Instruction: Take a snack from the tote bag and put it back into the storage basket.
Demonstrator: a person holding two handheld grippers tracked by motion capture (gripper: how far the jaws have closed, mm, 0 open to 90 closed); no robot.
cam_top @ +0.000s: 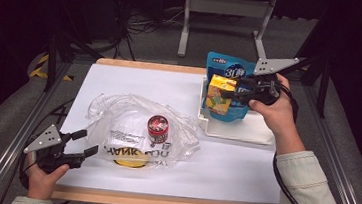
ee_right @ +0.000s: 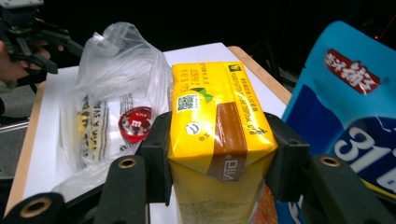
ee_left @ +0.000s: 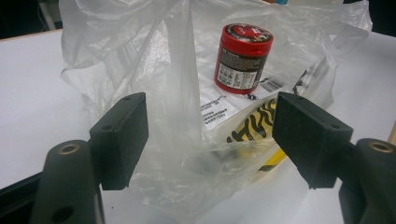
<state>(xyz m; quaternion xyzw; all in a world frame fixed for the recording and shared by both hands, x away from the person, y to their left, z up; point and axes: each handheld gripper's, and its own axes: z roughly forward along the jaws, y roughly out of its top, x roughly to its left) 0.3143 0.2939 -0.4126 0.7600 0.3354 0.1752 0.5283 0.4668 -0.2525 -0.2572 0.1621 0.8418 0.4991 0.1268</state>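
**Yellow drink carton held above the white tray; plastic bag lying mid-table**

The right gripper (cam_top: 231, 93) has its two black jaws closed against the opposite sides of a yellow drink carton (cam_top: 219, 94), which is held upright, clear of the table, over the near left corner of a white tray (cam_top: 239, 131) at the table's far right. In the right gripper view the carton (ee_right: 217, 135) fills the gap between the jaws, and both pads press its faces. A blue snack pouch (cam_top: 232, 82) stands in the tray directly behind the carton; whether the two touch cannot be told.

The left gripper (cam_top: 85, 142) rests at the near left edge of the white table (cam_top: 242, 173), jaws wide apart and holding nothing. Its fingertips lie just beside the near edge of a clear plastic bag (cam_top: 127, 122); in the left gripper view the crumpled bag (ee_left: 187, 93) lies between and beyond the open jaws. A red-lidded jar (cam_top: 157, 128) stands upright at the bag's middle, with yellow-and-black printing (ee_left: 254, 123) beside it.
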